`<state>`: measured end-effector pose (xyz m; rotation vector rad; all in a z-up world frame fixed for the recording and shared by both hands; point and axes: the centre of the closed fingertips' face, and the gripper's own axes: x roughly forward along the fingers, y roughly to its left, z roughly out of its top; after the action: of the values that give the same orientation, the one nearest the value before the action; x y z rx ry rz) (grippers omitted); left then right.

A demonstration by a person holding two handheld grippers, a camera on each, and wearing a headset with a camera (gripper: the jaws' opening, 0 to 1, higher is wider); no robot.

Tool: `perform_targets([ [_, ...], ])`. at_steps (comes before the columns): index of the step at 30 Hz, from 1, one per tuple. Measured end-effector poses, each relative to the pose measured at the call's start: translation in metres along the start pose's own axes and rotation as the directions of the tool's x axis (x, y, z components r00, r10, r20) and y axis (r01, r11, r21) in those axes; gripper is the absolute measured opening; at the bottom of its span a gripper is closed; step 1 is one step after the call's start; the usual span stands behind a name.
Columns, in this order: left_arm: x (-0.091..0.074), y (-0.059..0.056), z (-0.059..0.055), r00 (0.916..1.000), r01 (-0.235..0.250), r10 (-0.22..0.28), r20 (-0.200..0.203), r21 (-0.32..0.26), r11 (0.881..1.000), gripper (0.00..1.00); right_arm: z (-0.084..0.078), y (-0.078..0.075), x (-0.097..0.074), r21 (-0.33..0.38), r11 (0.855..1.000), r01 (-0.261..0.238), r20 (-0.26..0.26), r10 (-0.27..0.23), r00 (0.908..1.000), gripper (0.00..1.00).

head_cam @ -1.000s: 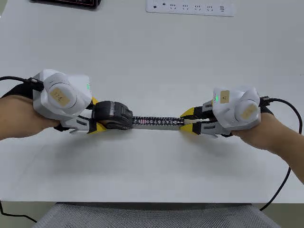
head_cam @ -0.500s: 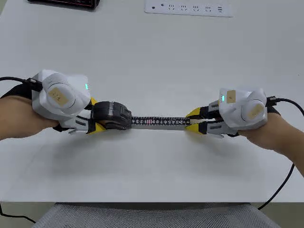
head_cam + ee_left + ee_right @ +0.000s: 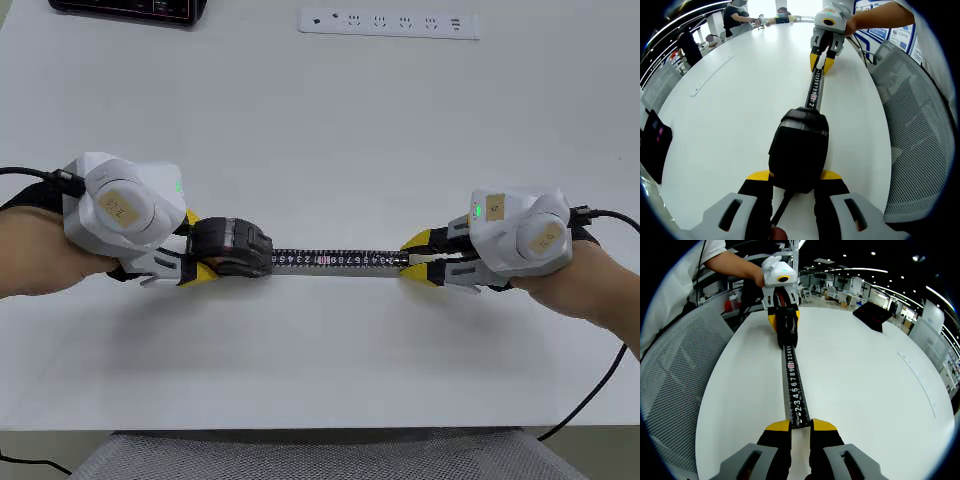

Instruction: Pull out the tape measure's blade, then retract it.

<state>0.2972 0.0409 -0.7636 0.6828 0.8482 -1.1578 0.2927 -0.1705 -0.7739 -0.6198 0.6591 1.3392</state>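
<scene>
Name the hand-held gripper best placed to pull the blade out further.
Right. The right hand-held gripper grips the blade by its tip, while the left hand-held gripper clamps the tape measure case, anchoring it.

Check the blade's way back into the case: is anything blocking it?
Nothing visible does. The blade runs straight over the table from the right tool to the case, which the left tool holds.

Glowing bright and even from ceiling lights [image 3: 914, 258]; casting soft shadows on the white table [image 3: 320, 150]; bending hard toward the fisheye edges.
</scene>
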Motion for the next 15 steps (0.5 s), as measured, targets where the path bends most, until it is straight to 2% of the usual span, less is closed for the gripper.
perform_targets([
  [15, 0.000, 0.000, 0.000, 1.0000, -0.002, 0.002, -0.001, 0.000, 1.000, 0.26, -0.012, -0.002, -0.010, 0.001, 1.000, 0.005, -0.030, -0.005, 0.9995, 0.09],
])
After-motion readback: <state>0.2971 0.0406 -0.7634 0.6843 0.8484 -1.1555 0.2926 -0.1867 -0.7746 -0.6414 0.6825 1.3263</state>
